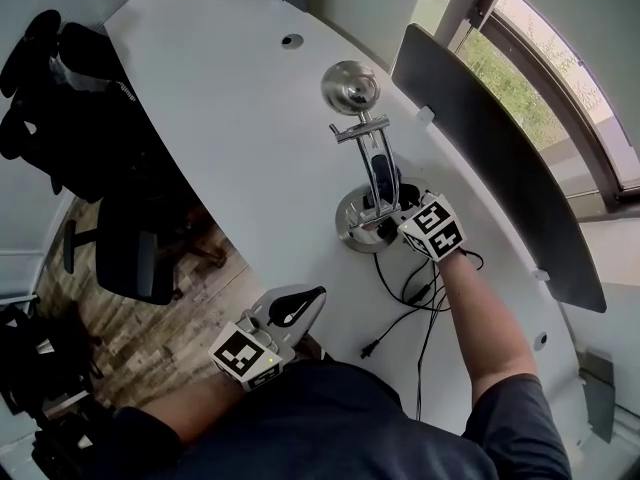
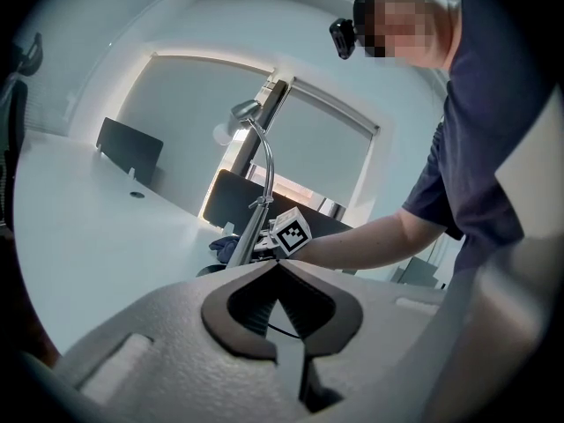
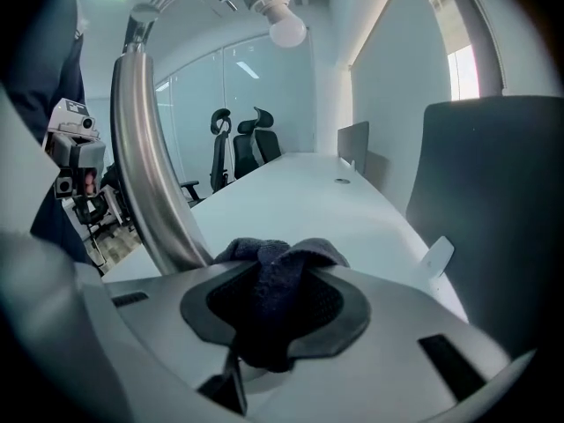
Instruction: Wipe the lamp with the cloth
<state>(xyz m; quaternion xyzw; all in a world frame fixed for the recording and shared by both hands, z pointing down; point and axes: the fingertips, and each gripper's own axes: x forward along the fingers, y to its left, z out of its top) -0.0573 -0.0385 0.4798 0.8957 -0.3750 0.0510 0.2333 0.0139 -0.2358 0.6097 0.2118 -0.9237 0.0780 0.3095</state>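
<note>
Lamp: a chrome desk lamp [image 1: 362, 128] stands on the white desk [image 1: 230, 118], with a round base, a curved stem and a rounded head. In the right gripper view its stem [image 3: 145, 174] rises and arches over, with a bare white bulb [image 3: 286, 26] at the end.
Cloth: a dark blue, towelling-like cloth [image 3: 273, 307] is bunched between the right gripper's jaws, low down beside the lamp's stem. I cannot tell whether it touches the metal.
Right gripper: the right gripper [image 1: 387, 205] is over the lamp's base at the foot of the stem, its jaws clamped on the cloth. The right gripper view shows the fabric filling the gap at its tips [image 3: 280, 270].
Left gripper: the left gripper [image 1: 305, 303] is well apart from the lamp, off the desk's near edge and close to the person's body. Its jaws are pressed together at the tips [image 2: 280, 267] with nothing gripped, and they point towards the lamp [image 2: 264, 174].
Cable: a black cable [image 1: 410, 308] trails in loops over the desk from the lamp's base towards the person.
Divider: a dark panel [image 1: 480, 148] stands along the desk edge on the window side of the lamp.
Chairs: black office chairs [image 1: 60, 88] stand across the desk from the lamp, over wood flooring.
</note>
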